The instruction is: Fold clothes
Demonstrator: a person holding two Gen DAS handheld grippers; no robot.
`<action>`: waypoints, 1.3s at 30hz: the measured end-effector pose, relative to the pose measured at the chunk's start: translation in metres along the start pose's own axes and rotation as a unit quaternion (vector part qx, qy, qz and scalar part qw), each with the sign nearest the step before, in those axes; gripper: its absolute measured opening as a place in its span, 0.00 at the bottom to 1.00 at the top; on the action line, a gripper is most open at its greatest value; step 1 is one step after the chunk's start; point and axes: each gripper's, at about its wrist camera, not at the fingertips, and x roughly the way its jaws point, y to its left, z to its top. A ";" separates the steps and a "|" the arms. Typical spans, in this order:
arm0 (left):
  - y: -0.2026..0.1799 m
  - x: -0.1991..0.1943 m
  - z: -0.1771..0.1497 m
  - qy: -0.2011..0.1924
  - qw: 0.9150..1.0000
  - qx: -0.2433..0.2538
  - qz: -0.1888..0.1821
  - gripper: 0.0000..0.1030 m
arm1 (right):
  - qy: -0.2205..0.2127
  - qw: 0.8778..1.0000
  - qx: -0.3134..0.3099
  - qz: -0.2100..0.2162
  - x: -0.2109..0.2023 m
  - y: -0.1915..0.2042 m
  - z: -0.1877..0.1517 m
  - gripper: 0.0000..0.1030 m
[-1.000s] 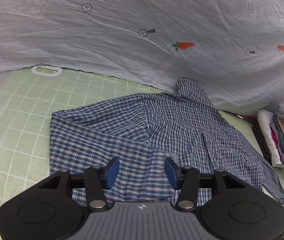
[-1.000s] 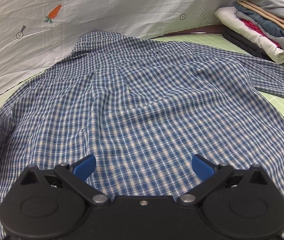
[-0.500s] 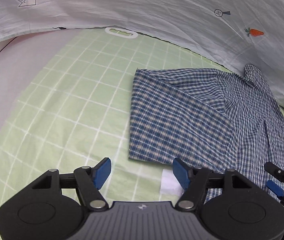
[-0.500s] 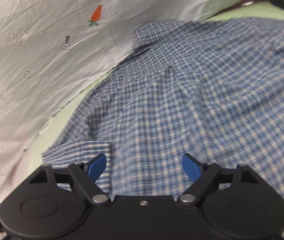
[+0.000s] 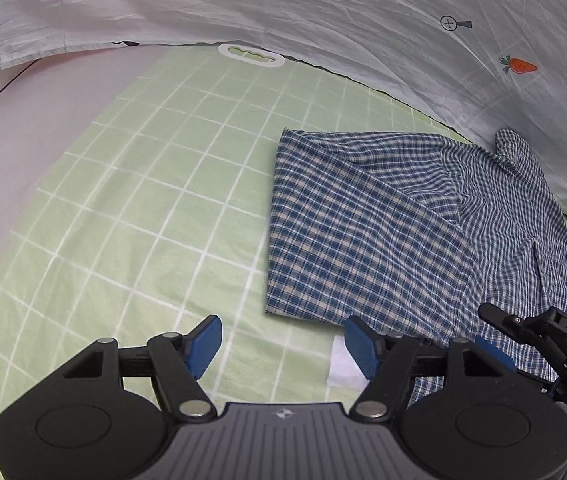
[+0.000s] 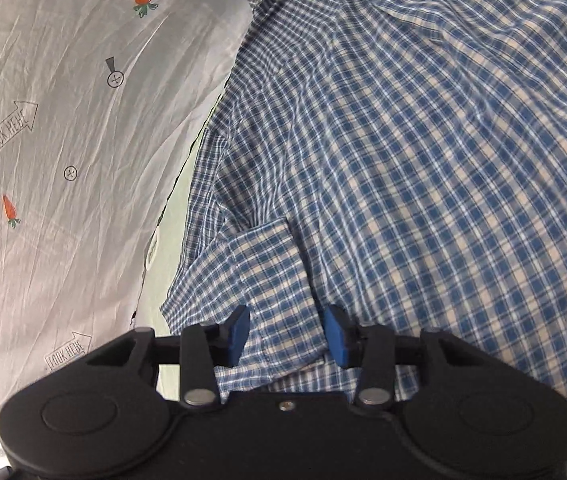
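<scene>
A blue and white checked shirt (image 5: 423, 232) lies on a pale green gridded mat (image 5: 143, 200), with one side already folded over into a straight edge. A wrinkled grey sheet (image 5: 323, 8) printed with small carrots runs along the far edge of the mat.

The left gripper (image 5: 283, 346) hangs over bare mat, its blue pads spread wide and holding nothing. The shirt's folded corner sits just ahead of it and to its right, and a small white tag (image 5: 343, 368) lies beside its right pad.

The right gripper (image 6: 289, 334) is low over the shirt, its jaws partly open with checked cloth between the pads. They do not appear to pinch it yet. A folded cuff (image 6: 259, 256) lies just ahead of this gripper.

The step in hand seems to be taking hold of the shirt for the next fold. To do it well, the right gripper should close on the layer it means to lift only, near an edge. The left should pin or take the hem, so the existing fold does not drag open.
</scene>
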 end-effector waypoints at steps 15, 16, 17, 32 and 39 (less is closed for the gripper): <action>-0.025 -0.023 -0.014 -0.012 1.000 0.024 0.005 0.67 | -0.037 0.999 0.019 0.032 -0.035 -0.008 -0.002 0.01; -0.030 -0.024 -0.015 -0.011 1.000 0.028 0.004 0.67 | -0.044 0.998 0.015 0.034 -0.042 -0.008 -0.001 0.01; -0.037 -0.025 -0.017 -0.008 0.999 0.033 0.001 0.67 | -0.053 0.998 0.009 0.034 -0.051 -0.008 0.002 0.01; -0.162 0.010 -0.097 0.043 0.999 0.024 0.004 0.67 | -0.098 0.991 -0.069 0.052 -0.168 -0.031 0.093 0.01; -0.198 0.032 -0.122 0.033 0.996 -0.001 0.078 0.71 | -0.135 0.984 -0.115 0.014 -0.206 -0.074 0.162 0.01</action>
